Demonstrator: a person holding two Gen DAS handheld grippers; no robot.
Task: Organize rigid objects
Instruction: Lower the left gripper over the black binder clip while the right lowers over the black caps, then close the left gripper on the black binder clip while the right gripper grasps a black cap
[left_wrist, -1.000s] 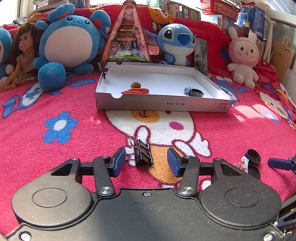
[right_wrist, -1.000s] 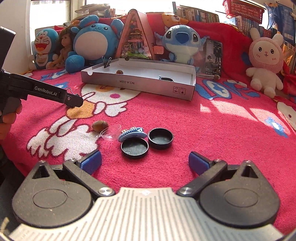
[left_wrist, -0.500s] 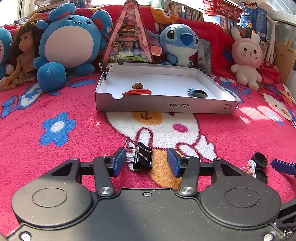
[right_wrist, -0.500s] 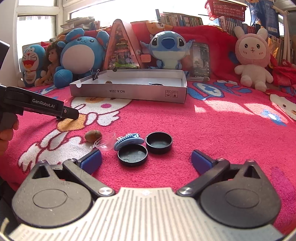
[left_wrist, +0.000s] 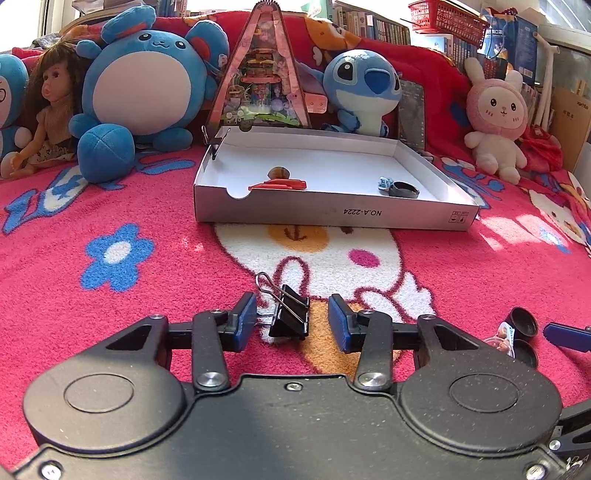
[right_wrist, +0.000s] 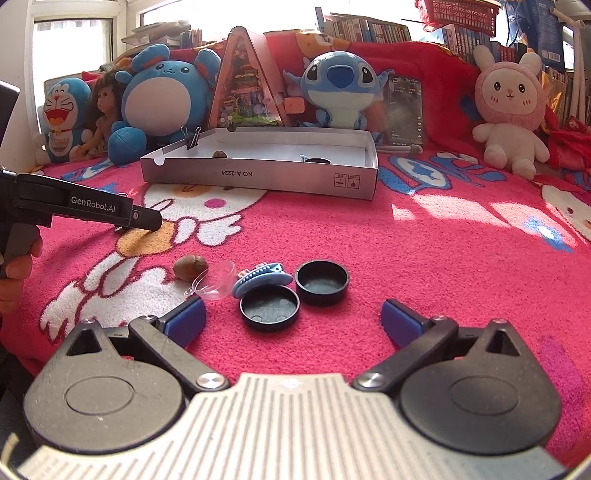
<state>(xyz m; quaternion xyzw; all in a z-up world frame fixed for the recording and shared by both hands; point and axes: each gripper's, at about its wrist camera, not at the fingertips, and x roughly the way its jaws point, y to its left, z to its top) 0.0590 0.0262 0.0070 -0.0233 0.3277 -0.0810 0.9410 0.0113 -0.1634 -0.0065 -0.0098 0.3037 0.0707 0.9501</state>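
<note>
Pink blanket (left_wrist: 184, 229): a fleecy cartoon print that carries everything here.
Left hand-held gripper (left_wrist: 291, 323): low over the blanket, jaws closing, with a black binder clip (left_wrist: 290, 317) between the blue pads; a gap shows on each side, so nothing is gripped.
Binder clip: lying on the blanket, one wire handle raised toward the upper left.
Right hand-held gripper (right_wrist: 293, 321): spread wide and narrowing slightly, nothing pressed by its pads.
In front of the right gripper: two black round lids (right_wrist: 269, 308), a blue comb-like clip (right_wrist: 260, 277) leaning on the nearer lid, a clear plastic cup (right_wrist: 216, 282) on its side, and a brown nut (right_wrist: 190, 266) to the left.
White cardboard box (left_wrist: 332, 218): open, farther back; inside lie a red-orange piece (left_wrist: 279, 184), another nut (left_wrist: 277, 172), a black ring (left_wrist: 404, 190) and a small blue item (left_wrist: 384, 182). A second binder clip (right_wrist: 192, 137) is clamped on its left rim.
Behind the box: plush toys (left_wrist: 147, 81) in a row.
</note>
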